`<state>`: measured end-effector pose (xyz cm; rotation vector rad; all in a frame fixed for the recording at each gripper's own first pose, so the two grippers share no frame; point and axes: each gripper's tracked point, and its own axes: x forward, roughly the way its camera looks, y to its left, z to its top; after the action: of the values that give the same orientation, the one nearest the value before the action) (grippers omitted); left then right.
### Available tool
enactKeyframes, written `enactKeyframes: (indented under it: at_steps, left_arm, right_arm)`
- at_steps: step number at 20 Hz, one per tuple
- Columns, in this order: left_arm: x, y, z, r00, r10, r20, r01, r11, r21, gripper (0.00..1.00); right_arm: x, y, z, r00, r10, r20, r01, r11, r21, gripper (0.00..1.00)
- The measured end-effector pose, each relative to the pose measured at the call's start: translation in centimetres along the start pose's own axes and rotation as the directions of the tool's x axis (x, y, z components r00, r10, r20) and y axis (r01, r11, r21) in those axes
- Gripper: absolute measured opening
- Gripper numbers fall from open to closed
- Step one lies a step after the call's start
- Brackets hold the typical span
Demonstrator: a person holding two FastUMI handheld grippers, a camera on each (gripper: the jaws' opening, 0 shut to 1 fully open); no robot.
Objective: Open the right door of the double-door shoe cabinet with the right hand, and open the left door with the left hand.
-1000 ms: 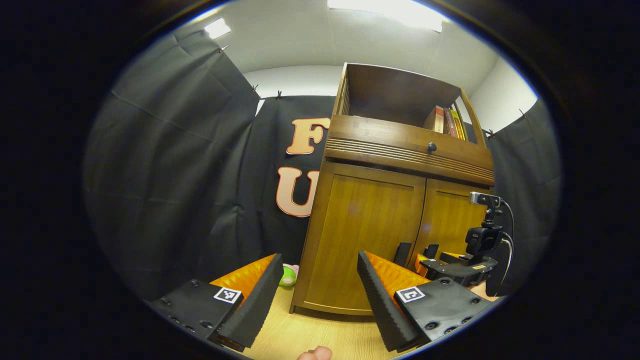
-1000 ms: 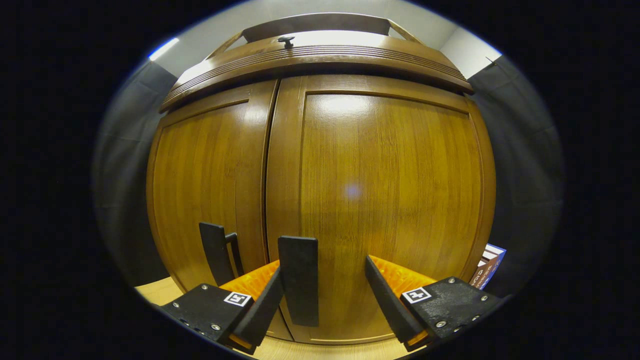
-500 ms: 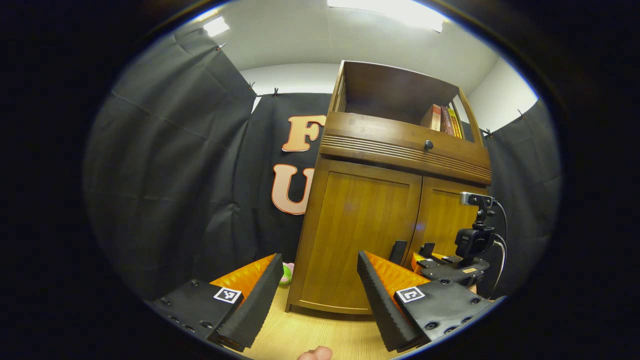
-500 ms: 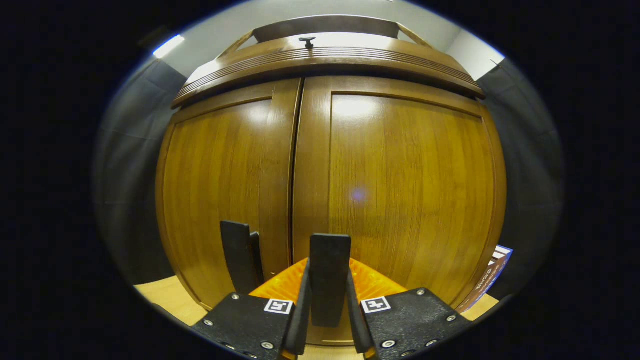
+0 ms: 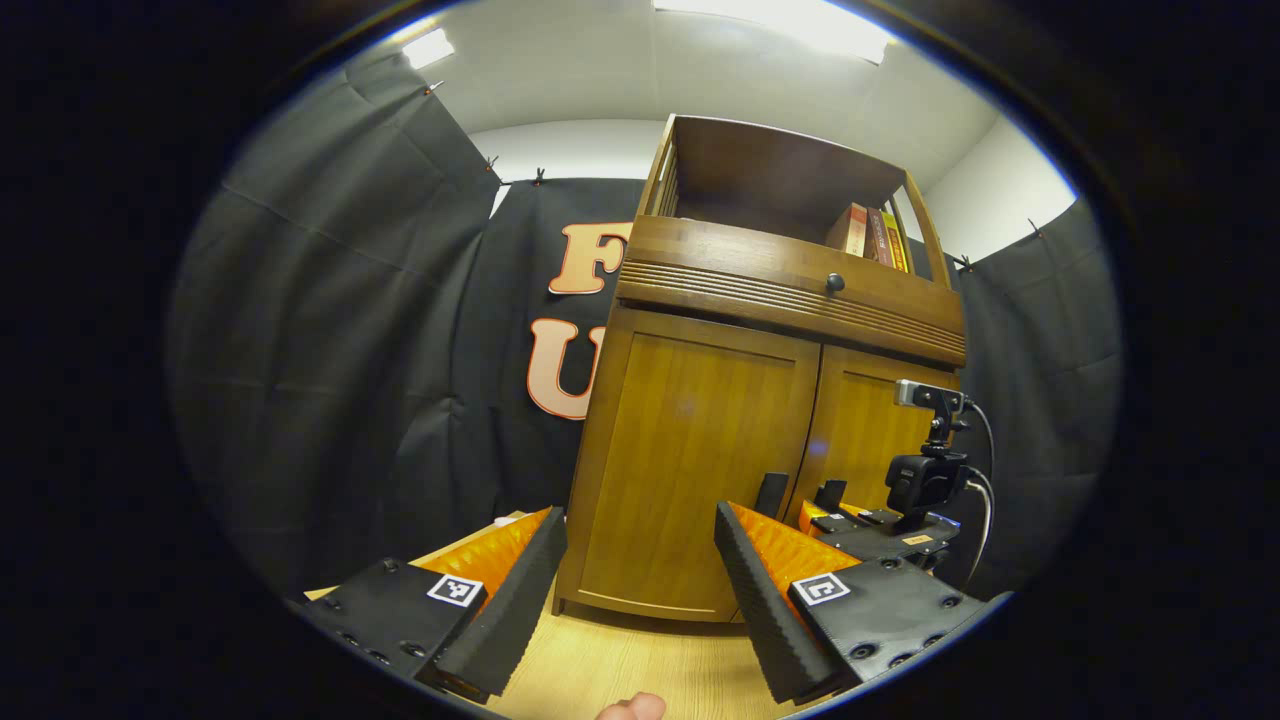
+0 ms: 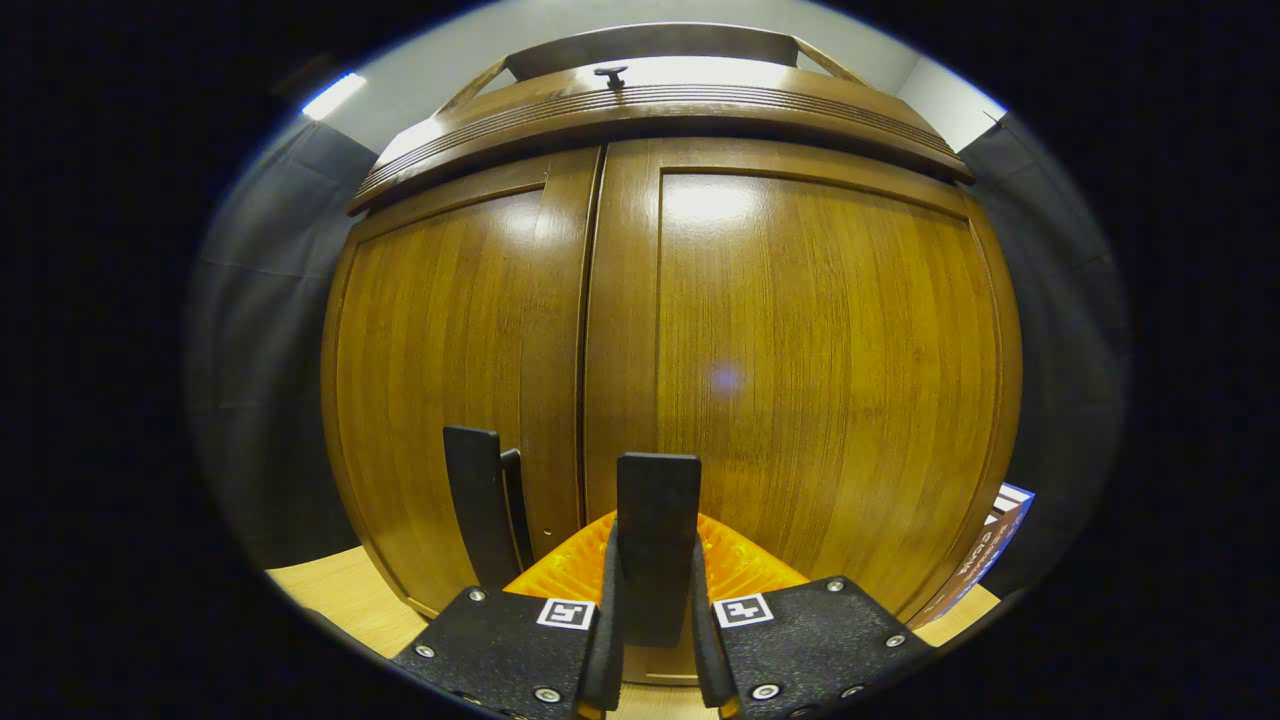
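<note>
The wooden shoe cabinet (image 5: 700, 300) stands ahead with its left door (image 6: 440, 350) and right door (image 6: 820, 350) both closed, a thin seam between them. Each door carries a dark upright handle low down near that seam. My right gripper (image 6: 655, 548) is shut on the right door's handle (image 6: 657, 495), one finger on each side of it. The left door's handle (image 6: 472, 495) stands free beside it. My left gripper (image 5: 638, 515) hangs open some way in front of the left door (image 5: 690, 470), holding nothing. From there the right gripper (image 5: 870, 522) shows at the door handles.
Books (image 5: 868, 235) stand on the cabinet's open top shelf above a drawer with a round knob (image 5: 835, 283). A box (image 6: 985, 545) leans beside the cabinet's right side. Pale wooden floor (image 5: 620, 670) lies in front. A fingertip (image 5: 630, 708) shows at the bottom edge.
My right gripper went from open around the right door's handle to shut on it. The cabinet has slid left and slightly farther off in the left gripper view. Both doors stayed closed.
</note>
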<state>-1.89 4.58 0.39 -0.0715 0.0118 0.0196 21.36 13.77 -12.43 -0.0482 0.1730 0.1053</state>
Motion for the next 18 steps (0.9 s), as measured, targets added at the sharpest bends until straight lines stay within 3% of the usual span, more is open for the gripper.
enactKeyframes:
  at_steps: [18]
  left_arm:
    - [-0.2, -0.2, -0.3, 0.999, -0.025, -0.025, 0.026, 0.999, 0.026, 0.99]
  right_arm:
    - [-10.0, -1.7, -0.8, 0.995, 0.091, -0.027, -0.091, 0.996, 0.021, 0.28]
